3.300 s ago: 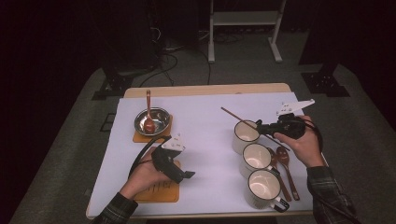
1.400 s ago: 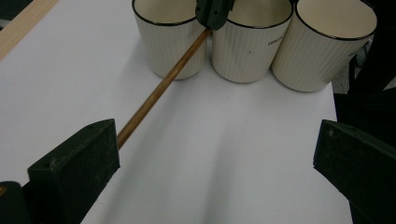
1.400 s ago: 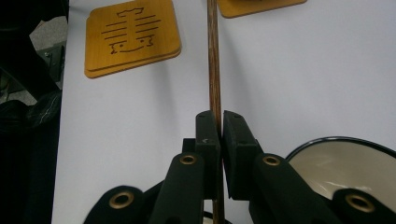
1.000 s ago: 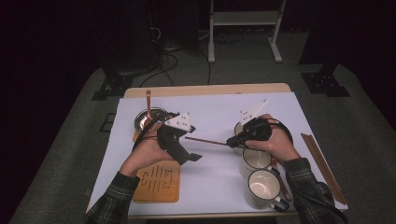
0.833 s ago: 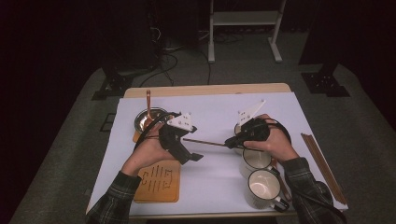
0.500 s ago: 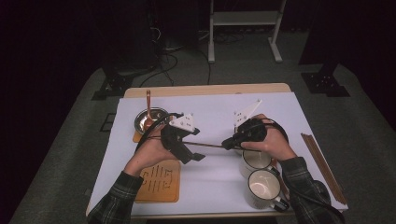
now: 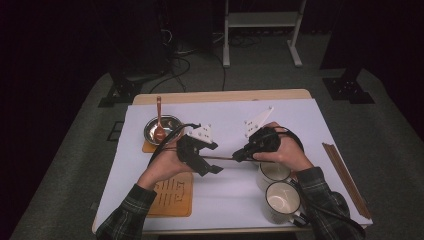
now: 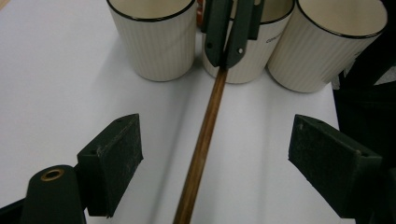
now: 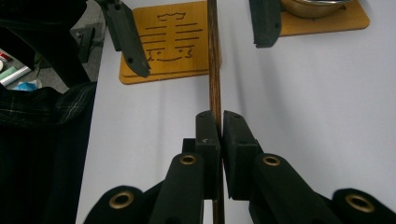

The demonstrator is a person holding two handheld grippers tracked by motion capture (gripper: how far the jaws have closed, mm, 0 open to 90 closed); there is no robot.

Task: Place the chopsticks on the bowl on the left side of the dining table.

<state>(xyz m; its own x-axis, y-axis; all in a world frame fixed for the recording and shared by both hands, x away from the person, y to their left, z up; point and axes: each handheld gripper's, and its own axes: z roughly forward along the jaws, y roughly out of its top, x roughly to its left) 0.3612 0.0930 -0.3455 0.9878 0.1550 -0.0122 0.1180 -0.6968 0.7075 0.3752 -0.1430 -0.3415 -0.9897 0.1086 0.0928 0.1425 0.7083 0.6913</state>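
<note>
Both hand-held grippers are matte black: the left hand-held gripper and right hand-held gripper each carry a pale three-cornered plate on top, brass-ringed screw holes near the jaws, and a black trailing cable. Sleeves are dark plaid.

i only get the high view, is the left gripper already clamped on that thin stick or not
Observer: not clamped. In the left gripper view the wooden stick runs between the pads with gaps on both sides; the left gripper has just been closing.
Operator: does the right one really have it
Observer: yes. In the right gripper view the right gripper has its pads pressed on the stick.
Operator: what lies beyond the stick on my right side
Observer: three cream ribbed cups stand in a row behind the right gripper's tips.
</note>
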